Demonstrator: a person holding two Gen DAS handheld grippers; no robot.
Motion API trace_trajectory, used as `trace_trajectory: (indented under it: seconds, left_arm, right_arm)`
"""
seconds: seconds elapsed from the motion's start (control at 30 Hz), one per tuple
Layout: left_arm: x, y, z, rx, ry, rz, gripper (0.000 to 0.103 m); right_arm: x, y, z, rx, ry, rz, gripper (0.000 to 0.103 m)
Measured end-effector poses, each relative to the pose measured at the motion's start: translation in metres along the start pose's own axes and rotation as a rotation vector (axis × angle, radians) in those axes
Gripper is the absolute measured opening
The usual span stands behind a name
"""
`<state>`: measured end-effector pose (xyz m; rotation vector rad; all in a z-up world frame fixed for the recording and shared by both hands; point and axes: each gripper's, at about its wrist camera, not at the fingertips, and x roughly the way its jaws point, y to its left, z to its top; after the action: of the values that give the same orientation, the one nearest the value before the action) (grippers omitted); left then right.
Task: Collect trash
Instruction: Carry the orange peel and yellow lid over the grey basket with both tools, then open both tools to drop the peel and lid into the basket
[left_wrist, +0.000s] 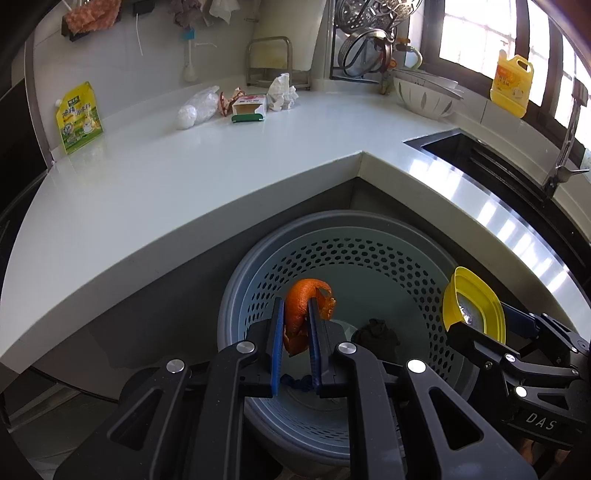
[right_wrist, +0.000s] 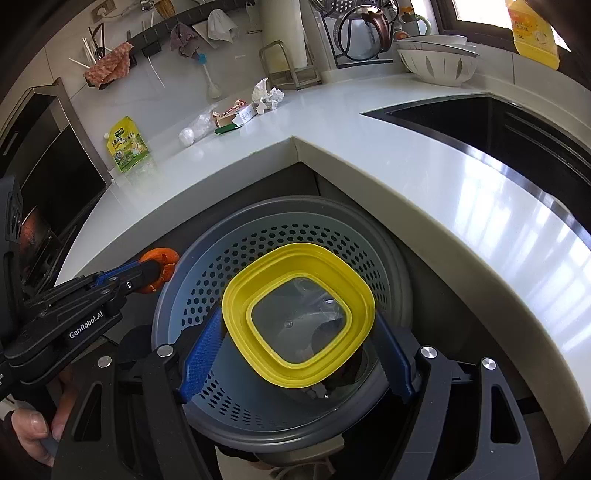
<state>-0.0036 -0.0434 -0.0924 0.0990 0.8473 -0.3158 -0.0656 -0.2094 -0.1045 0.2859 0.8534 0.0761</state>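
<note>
L gripper (left_wrist: 295, 325) clamps orange peel (left_wrist: 301, 295), R gripper (right_wrist: 297, 325) grips yellow container (right_wrist: 299, 317), both over bin (right_wrist: 388, 243) by counter (left_wrist: 184, 177) corner; next: let go

The bin (left_wrist: 343, 251) stands on the floor in the inner corner of the L-shaped table (left_wrist: 221, 162), below its edge. Over the bin's opening, the left gripper (left_wrist: 295, 328) holds the peel (left_wrist: 301, 299) between its jaws, and to its right the right gripper (right_wrist: 299, 325) holds the container (right_wrist: 299, 314). Far back on the table lie the bag (left_wrist: 201, 105), the box (left_wrist: 250, 107) and the tissue (left_wrist: 282, 92) in a row, with the pouch (left_wrist: 78, 117) further left and the sink (left_wrist: 472, 151) on the right.
</note>
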Motion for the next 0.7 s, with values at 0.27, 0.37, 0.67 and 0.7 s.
trace_trajectory:
  seconds: [0.27,0.37,0.67,0.7]
  left_arm:
    - [0.006,0.006,-0.005,-0.017,0.02,0.004,0.013]
    - [0.01,0.007,-0.004,-0.021,0.027,0.005,0.013]
    - [0.018,0.009,-0.004,-0.026,0.047,-0.005,0.016]
    - [0.018,0.009,-0.004,-0.027,0.049,-0.004,0.017]
  right_arm:
    - [0.008,0.011,-0.001,-0.037,0.02,-0.005,0.074]
    - [0.012,0.012,0.0,-0.044,0.026,-0.003,0.074]
    - [0.02,0.009,0.001,-0.038,0.044,-0.002,0.074]
    - [0.02,0.009,0.0,-0.038,0.043,-0.002,0.074]
